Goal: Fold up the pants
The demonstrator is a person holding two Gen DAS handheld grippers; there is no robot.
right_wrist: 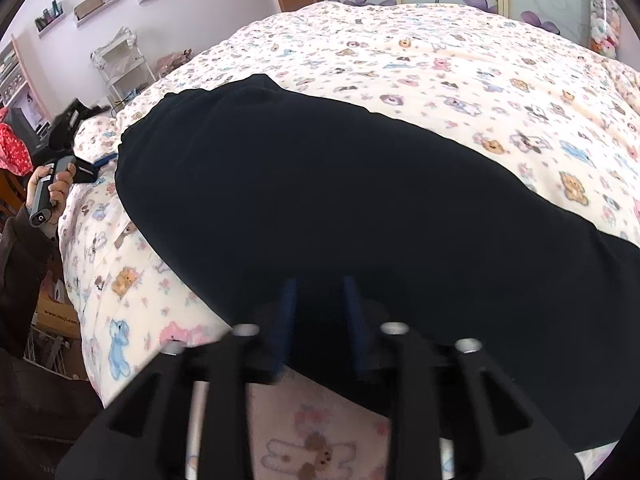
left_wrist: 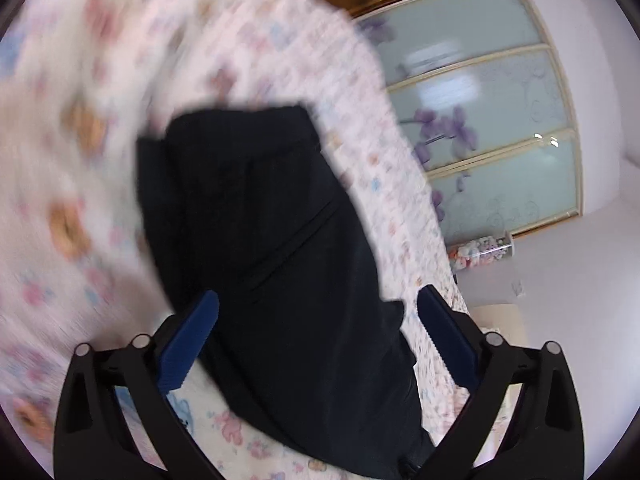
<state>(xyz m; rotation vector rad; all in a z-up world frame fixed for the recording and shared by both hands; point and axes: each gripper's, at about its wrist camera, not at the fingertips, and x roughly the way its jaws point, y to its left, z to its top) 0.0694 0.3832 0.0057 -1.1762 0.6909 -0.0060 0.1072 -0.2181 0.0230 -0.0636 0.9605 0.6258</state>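
Two risks stand out, the larger being the whole fold: the black pants (right_wrist: pixel 360 200) lie spread across the bed (right_wrist: pixel 440 60) on its teddy-print cover, and any tug off-line would likely skew the layers. Next, the right gripper (right_wrist: pixel 320 312) has its jaws narrowly apart over the near edge of the cloth, which seems to sit between them without being pinched; lifting away could snag and drag that edge. Smallest, the left gripper (left_wrist: pixel 318 308) stands with jaws wide astride the pants, holding nothing, and its blurred view suggests a hasty grab could catch the cover too.
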